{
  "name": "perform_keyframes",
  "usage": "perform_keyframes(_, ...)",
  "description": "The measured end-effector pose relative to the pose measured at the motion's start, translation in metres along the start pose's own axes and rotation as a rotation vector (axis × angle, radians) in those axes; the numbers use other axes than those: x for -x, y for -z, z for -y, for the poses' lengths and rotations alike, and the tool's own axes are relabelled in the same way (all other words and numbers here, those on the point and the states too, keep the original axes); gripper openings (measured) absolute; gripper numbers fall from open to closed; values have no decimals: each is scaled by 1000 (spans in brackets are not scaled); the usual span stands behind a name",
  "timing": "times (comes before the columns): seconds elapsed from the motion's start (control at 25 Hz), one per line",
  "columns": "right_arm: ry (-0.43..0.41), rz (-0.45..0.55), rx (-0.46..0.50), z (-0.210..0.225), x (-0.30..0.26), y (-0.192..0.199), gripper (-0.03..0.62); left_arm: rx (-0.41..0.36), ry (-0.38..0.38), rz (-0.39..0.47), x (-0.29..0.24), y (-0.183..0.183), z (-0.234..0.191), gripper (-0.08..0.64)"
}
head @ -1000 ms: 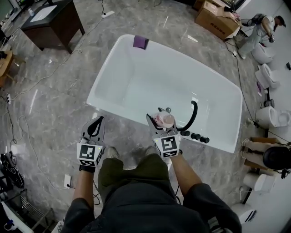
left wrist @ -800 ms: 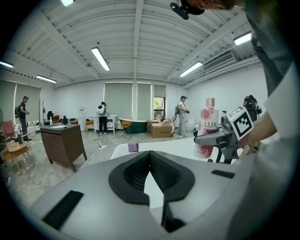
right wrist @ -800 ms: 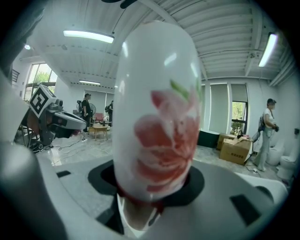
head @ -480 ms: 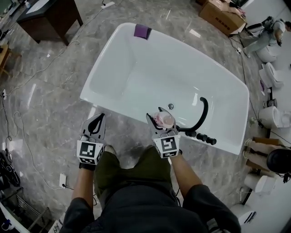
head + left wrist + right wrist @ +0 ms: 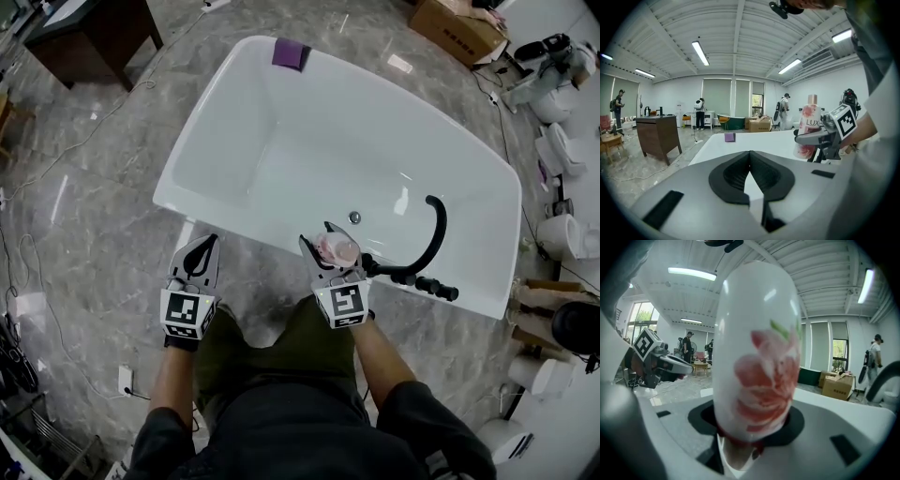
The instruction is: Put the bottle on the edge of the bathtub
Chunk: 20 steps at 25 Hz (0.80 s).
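A white bottle (image 5: 337, 249) with a pink flower print and a pink cap stands upright between the jaws of my right gripper (image 5: 325, 244), which is shut on it. It hangs just over the near rim of the white bathtub (image 5: 239, 217). The right gripper view is mostly filled by the bottle (image 5: 757, 362). My left gripper (image 5: 196, 260) is shut and empty, over the floor just short of the tub's near side. From the left gripper view (image 5: 750, 154) the bottle (image 5: 808, 126) shows at the right, above the tub (image 5: 764, 140).
A black curved faucet with knobs (image 5: 427, 246) sits on the near rim to the right of the bottle. A purple item (image 5: 290, 54) lies on the far rim. Toilets (image 5: 562, 234), a cardboard box (image 5: 459, 28) and a dark wooden table (image 5: 84, 37) stand around. Cables cross the marble floor.
The head view has shifted, so the tub shows larger and more square below me. Both grippers keep their places in the view, and the bottle stays held.
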State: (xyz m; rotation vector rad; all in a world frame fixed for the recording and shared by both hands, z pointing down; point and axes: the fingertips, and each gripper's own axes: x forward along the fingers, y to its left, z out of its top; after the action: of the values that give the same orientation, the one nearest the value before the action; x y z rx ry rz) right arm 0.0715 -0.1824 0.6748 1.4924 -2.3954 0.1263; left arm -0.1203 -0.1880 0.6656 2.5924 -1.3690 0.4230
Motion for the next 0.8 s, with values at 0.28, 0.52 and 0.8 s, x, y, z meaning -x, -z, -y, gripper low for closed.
perform_keyframes(0.28,-20,-3,7,-4,-19,31,221,5,-8,-8,-15,30,-8,2)
perform_keyframes(0.52,-38,-13,10,-8,-32,57,221,15,-15,-25,-23,54,-12,2)
perform_keyframes(0.8,-71,-23,5,-11,-45,81,222,26,-17,-47,-33,76,-16,2)
